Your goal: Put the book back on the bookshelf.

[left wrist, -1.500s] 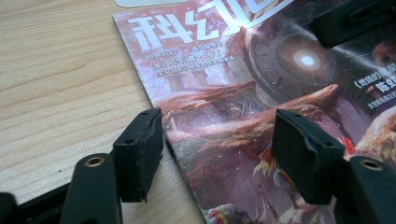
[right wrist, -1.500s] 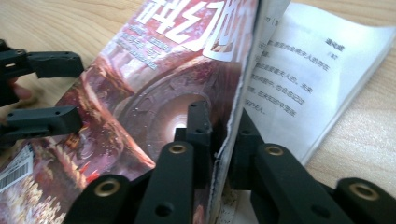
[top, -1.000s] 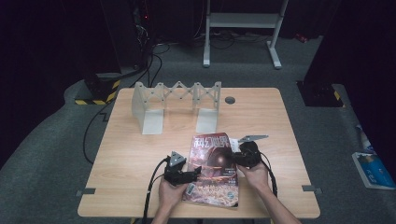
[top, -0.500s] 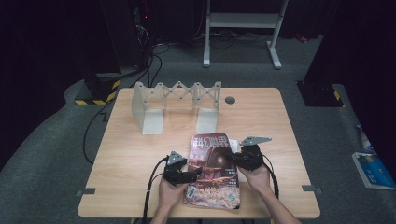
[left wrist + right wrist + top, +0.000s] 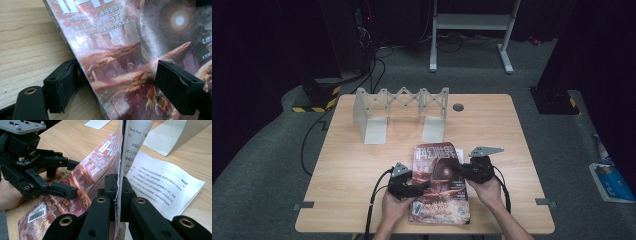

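A magazine [image 5: 439,185] with a reddish cover lies on the wooden table [image 5: 362,165] near its front edge. My right gripper [image 5: 464,170] is at the magazine's right edge. In the right gripper view it [image 5: 117,192] is shut on the cover's edge and holds the cover [image 5: 82,185] upright, baring a printed white page [image 5: 160,185]. My left gripper [image 5: 422,187] is at the magazine's left side and stands open. In the left gripper view one of its jaws rests on the table beside the spine and the other sits over the cover [image 5: 120,50]. The right gripper view shows the left gripper [image 5: 71,178] with one jaw on the cover.
A grey folding rack [image 5: 401,107] with two flat feet stands at the back of the table. A small dark round disc [image 5: 458,107] lies near it. Beyond the table are a white frame [image 5: 472,30] and cables on the floor. A book [image 5: 609,175] lies on the floor at right.
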Motion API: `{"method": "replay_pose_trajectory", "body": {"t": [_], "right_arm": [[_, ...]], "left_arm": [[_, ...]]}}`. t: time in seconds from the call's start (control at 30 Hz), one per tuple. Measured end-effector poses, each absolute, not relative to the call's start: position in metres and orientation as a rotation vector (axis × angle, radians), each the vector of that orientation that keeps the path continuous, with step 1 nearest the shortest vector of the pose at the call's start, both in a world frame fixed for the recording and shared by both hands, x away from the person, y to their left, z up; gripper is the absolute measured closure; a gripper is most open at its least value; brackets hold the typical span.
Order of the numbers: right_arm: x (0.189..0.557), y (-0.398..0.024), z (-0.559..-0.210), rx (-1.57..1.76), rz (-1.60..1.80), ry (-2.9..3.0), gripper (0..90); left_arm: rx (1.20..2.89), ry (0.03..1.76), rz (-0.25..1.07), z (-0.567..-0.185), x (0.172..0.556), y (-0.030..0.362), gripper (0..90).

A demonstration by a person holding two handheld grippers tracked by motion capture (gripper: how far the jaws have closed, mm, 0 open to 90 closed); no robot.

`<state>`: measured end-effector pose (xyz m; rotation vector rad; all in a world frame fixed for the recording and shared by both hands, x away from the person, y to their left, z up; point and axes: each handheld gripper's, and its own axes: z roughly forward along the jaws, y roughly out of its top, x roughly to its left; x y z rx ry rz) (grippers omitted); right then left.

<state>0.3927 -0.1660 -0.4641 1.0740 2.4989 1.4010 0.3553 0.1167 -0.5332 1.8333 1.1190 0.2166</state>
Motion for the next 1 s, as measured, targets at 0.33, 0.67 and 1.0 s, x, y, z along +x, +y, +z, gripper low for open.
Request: {"method": "replay_pose_trajectory", "body": {"t": [0.33, 0.67, 1.0], "right_arm": [[0.393, -0.164, -0.464, 1.056, 1.417, 2.503, 88.4], [0.397, -0.164, -0.471, 1.088, 1.378, 2.506, 88.3], [0.402, -0.163, -0.483, 1.125, 1.321, 2.514, 88.3]], "left_arm": [[1.841, 1.102, 0.227, -0.531, 0.352, 0.120, 24.4], [1.825, 1.131, 0.212, -0.530, 0.353, 0.124, 34.5], [1.823, 1.110, 0.182, -0.530, 0.353, 0.124, 47.8]]}}
